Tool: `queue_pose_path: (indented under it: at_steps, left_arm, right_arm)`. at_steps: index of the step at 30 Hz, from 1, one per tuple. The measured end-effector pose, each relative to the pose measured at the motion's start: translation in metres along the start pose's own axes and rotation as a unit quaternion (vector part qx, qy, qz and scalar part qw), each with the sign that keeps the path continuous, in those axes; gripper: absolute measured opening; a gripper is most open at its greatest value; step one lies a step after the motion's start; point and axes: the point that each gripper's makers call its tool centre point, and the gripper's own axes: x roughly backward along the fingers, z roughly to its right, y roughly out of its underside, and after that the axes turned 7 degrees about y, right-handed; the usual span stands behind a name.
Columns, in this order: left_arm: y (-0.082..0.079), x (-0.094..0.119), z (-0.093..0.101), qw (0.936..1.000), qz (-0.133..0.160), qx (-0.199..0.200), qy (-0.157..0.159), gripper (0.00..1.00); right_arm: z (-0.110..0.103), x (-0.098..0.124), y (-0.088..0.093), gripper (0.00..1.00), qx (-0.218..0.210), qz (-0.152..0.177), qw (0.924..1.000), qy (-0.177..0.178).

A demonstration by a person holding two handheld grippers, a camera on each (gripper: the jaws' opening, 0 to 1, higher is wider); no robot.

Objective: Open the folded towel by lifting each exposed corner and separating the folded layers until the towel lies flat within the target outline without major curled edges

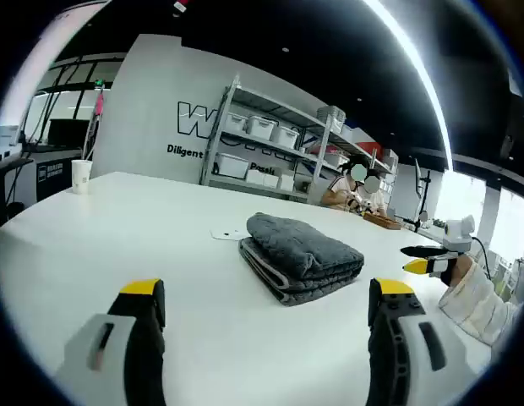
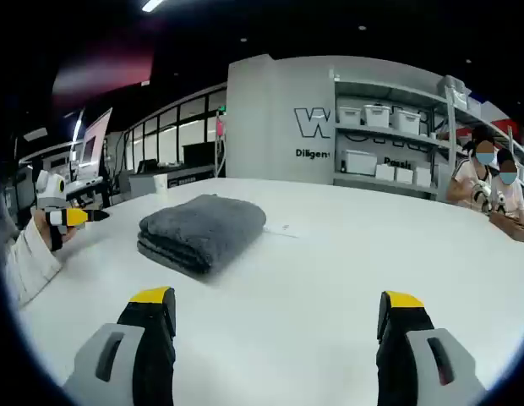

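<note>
Grey towel (image 1: 300, 256) (image 2: 201, 230) sits folded in a thick stack, mid white table (image 1: 118, 237) (image 2: 346, 254). Small white tag (image 1: 228, 234) just beside towel. Left gripper (image 1: 266, 309) short of towel, jaws spread wide, holding nothing. Right gripper (image 2: 277, 317) likewise apart from towel, jaws spread, empty. Shelving with bins (image 1: 262, 144) well beyond towel; two people seated past it.

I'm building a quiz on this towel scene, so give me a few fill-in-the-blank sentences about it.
1. The towel is ____ in colour.
2. The towel lies ____, in stacked layers, on the white table.
3. Both the left gripper and the right gripper are ____, holding nothing.
4. A white paper ____ stands near the table's far edge.

Missing words: grey; folded; open; cup
</note>
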Motion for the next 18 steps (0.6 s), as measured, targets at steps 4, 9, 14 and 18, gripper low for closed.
queue_pose_path:
  at_steps: [4,9,14,18]
  left_arm:
    - [-0.0001,-0.0004,0.0004,1.0000,-0.001,-0.001,0.001,0.99]
    - [0.0002,0.0004,0.0003,1.0000,-0.001,0.001,0.000,0.99]
    - [0.0004,0.0006,0.0002,1.0000,-0.001,0.002,0.001,0.99]
    - [0.0007,0.0003,0.0006,1.0000,-0.002,0.003,0.002,0.99]
  right_arm:
    - [-0.0009,0.0004,0.0001,1.00,0.001,0.000,1.0000,0.000]
    - [-0.0012,0.0003,0.0011,1.00,0.002,-0.001,1.0000,0.000]
    - [-0.0003,0.0000,0.0017,1.00,0.001,-0.003,1.0000,0.001]
    - [0.0004,0.0002,0.0019,1.00,0.001,-0.003,1.0000,0.002]
